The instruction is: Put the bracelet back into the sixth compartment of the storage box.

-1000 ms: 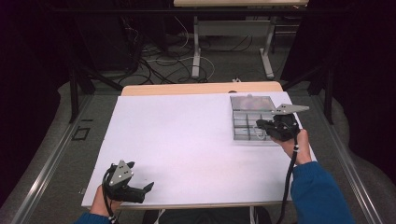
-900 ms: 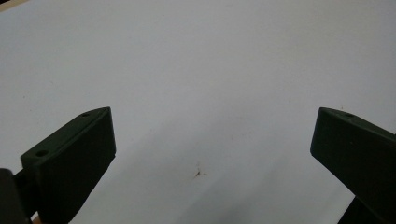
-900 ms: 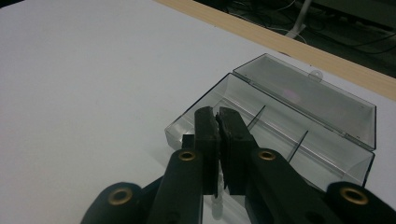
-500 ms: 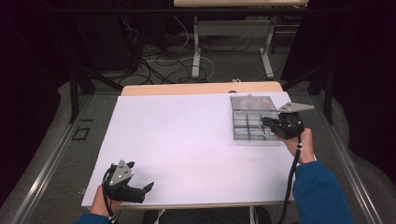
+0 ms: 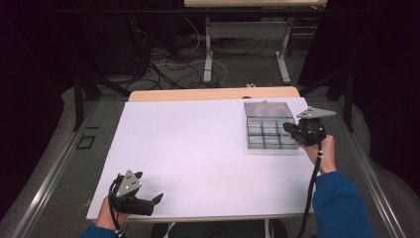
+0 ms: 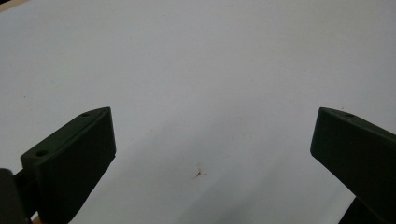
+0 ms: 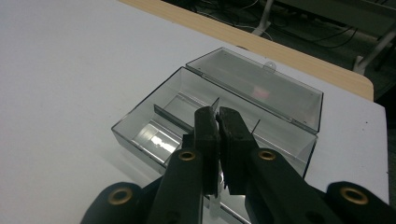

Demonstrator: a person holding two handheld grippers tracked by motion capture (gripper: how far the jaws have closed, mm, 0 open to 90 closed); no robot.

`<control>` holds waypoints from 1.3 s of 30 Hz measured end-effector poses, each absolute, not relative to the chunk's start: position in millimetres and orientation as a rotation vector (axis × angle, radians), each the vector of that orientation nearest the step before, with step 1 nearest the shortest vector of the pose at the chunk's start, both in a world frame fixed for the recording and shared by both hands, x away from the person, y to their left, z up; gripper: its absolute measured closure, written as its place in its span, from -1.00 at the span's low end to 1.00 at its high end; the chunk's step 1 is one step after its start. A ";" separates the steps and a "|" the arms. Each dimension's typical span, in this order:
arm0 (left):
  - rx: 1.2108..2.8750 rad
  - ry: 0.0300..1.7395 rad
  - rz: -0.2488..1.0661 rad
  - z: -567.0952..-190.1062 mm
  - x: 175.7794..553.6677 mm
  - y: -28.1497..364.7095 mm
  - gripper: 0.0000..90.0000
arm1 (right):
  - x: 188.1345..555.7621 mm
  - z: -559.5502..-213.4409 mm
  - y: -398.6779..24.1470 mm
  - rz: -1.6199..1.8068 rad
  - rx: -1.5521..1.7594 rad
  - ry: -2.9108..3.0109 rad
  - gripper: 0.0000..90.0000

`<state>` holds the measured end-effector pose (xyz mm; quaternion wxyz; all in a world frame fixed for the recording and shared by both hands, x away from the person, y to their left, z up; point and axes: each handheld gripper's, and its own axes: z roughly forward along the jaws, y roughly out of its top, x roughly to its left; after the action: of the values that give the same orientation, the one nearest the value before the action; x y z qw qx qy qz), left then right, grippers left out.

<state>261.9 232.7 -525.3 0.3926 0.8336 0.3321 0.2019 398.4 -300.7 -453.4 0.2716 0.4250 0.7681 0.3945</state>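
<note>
A clear plastic compartment box lies open at the far right of the white table, with its lid folded back flat. My right gripper hovers over the box's right side, pointing left. In the right gripper view its jaws are pressed together over the compartments, with a thin clear divider poking out between them. My left gripper rests at the table's near left corner. Its jaws stand wide apart over bare white tabletop with nothing between them.
The white table top has a wooden strip along its far edge. Beyond it are desk legs and cables on the floor. A small dark speck marks the table near the left gripper.
The right gripper has edged slightly to the right over the box. The left gripper has not moved.
</note>
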 end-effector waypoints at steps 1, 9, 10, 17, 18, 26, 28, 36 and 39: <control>2.118 0.843 0.511 -525.2 261.9 232.7 -1.00 | 398.4 -453.4 -300.7 1.062 1.144 2.068 0.93; 2.115 0.844 0.513 -525.4 262.0 232.5 -1.00 | 405.2 -460.2 -306.3 1.044 1.180 2.054 0.93; 2.116 0.843 0.513 -525.4 262.0 232.5 -1.00 | 405.9 -461.0 -306.9 1.031 1.168 2.060 0.93; 2.115 0.843 0.512 -525.5 262.1 232.6 -1.00 | 412.0 -468.9 -307.2 0.991 1.184 2.056 0.93; 2.115 0.843 0.512 -525.5 262.1 232.6 -1.00 | 413.9 -471.3 -307.9 0.989 1.194 2.053 0.93; 2.123 0.839 0.508 -525.2 262.4 232.6 -1.00 | 418.2 -478.7 -309.8 0.965 1.210 2.050 0.93; 2.123 0.839 0.508 -525.2 262.4 232.5 -1.00 | 418.5 -479.4 -310.2 0.962 1.211 2.050 0.93; 2.125 0.837 0.506 -525.3 262.7 232.3 -1.00 | 420.8 -483.7 -311.4 0.916 1.213 2.049 0.93; 2.125 0.838 0.506 -525.3 262.6 232.2 -1.00 | 421.7 -488.2 -308.4 0.853 1.202 2.057 0.93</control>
<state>262.6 232.2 -525.3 0.3906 0.8361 0.3297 0.1991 421.7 -308.4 -488.2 0.3006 0.4531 0.7753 0.3213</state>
